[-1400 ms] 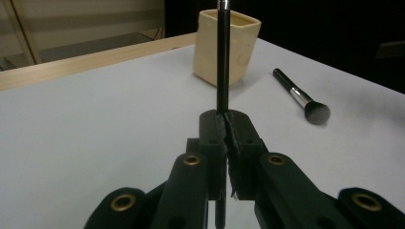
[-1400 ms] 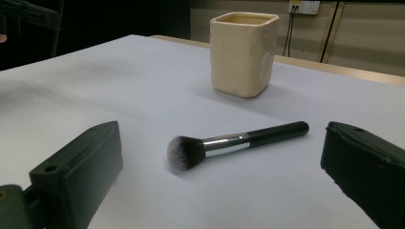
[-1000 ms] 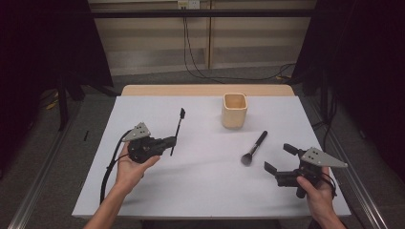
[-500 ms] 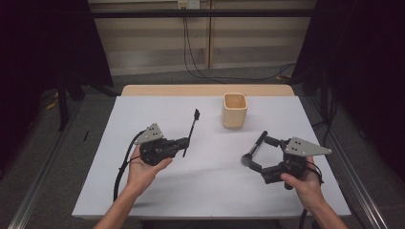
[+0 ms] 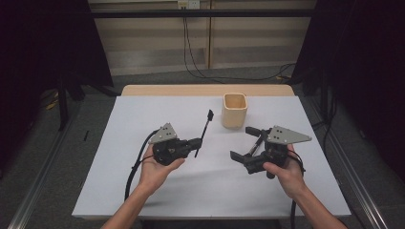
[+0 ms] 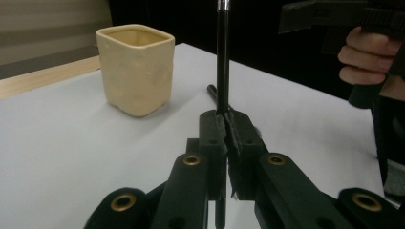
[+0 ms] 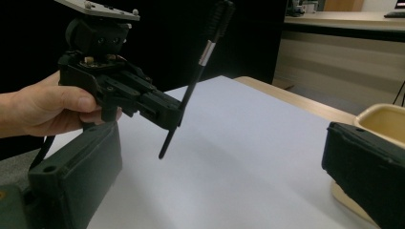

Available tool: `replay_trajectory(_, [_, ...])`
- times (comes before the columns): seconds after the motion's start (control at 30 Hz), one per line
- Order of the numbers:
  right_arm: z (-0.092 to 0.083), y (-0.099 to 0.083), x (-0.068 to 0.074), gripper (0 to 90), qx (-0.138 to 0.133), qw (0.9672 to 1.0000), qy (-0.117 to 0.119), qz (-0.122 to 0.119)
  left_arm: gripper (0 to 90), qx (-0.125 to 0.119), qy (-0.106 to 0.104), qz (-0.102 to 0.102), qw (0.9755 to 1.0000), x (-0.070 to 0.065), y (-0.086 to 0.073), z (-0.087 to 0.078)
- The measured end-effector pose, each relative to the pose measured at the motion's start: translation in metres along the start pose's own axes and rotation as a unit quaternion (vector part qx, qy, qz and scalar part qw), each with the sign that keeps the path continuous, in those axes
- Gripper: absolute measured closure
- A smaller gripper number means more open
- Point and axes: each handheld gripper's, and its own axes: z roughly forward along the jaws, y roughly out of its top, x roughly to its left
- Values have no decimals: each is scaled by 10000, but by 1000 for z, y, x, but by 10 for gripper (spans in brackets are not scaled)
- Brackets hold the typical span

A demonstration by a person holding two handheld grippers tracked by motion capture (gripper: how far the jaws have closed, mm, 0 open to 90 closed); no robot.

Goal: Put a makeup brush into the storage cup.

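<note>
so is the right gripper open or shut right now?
Open. In the high view the right gripper has its jaws spread wide apart above the white table, with nothing clamped between them; the second brush lies on the table below.

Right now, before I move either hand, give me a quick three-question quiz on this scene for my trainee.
1. True or false: the left gripper is shut on the thin black brush.
2. The beige cup is: A) lying on its side; B) standing upright on the white table; C) held by a gripper.
3. In one word, how do the jaws of the right gripper stand?

Key: 1 true. 2 B. 3 open.
</note>
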Motion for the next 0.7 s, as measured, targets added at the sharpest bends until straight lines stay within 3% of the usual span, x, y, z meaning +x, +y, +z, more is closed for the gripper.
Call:
replay_trajectory(0.27, [24, 13, -4, 3, -43, 9999, 145, 19, 857, -120, -159, 44, 9998, -5, 7, 13])
replay_trajectory(0.47, [39, 19, -4, 21, 1, 9998, 193, 22, 858, -27, -233, 131, 9996, -7, 9, 24])
replay_trajectory(0.57, [44, 20, -4, 27, 56, 9998, 187, 53, 857, -99, -308, 50, 9995, -7, 11, 28])
replay_trajectory(0.7, [45, 23, -6, 142, -74, 9996, 222, 145, 858, -63, -344, 125, 9993, -12, 7, 33])
